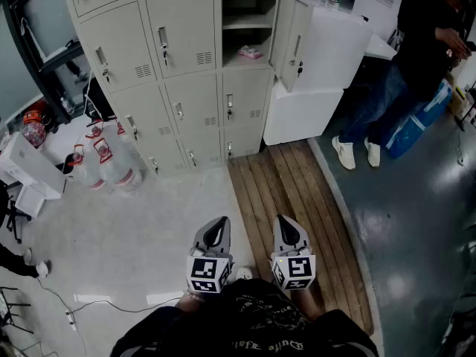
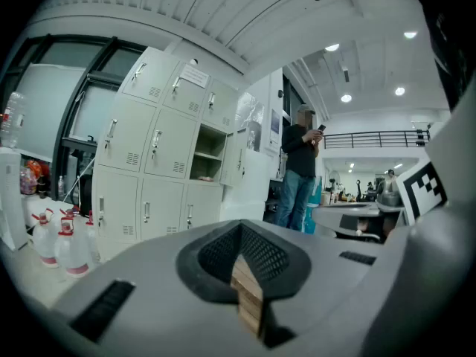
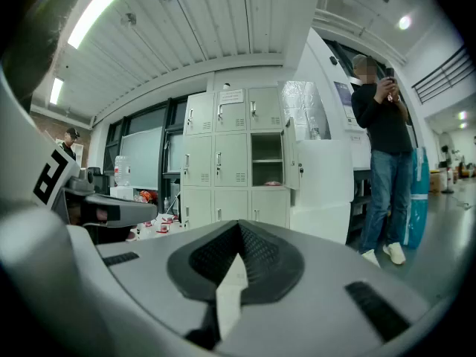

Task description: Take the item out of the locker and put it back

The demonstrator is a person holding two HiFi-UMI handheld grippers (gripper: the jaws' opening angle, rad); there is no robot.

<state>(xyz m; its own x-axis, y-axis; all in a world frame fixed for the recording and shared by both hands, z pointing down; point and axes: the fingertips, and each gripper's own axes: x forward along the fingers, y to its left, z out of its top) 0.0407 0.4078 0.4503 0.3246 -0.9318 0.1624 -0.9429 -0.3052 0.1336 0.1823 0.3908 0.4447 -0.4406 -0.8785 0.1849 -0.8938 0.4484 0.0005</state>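
Observation:
The beige locker bank (image 1: 178,73) stands far ahead. One compartment (image 1: 249,21) is open, its door (image 1: 290,43) swung to the right. A small pink item (image 1: 251,52) lies on that compartment's lower shelf; it also shows as a pink speck (image 2: 207,177) in the left gripper view and as the item (image 3: 273,183) in the right gripper view. My left gripper (image 1: 218,231) (image 2: 239,229) and right gripper (image 1: 285,227) (image 3: 239,229) are held side by side close to my body, both shut and empty, pointing toward the lockers, well short of them.
A person (image 1: 416,58) stands at the right beside the lockers, holding a phone. A white cabinet (image 1: 305,110) sits below the open door. Several water jugs (image 1: 104,162) crowd the left floor. A wooden floor strip (image 1: 290,192) leads to the lockers.

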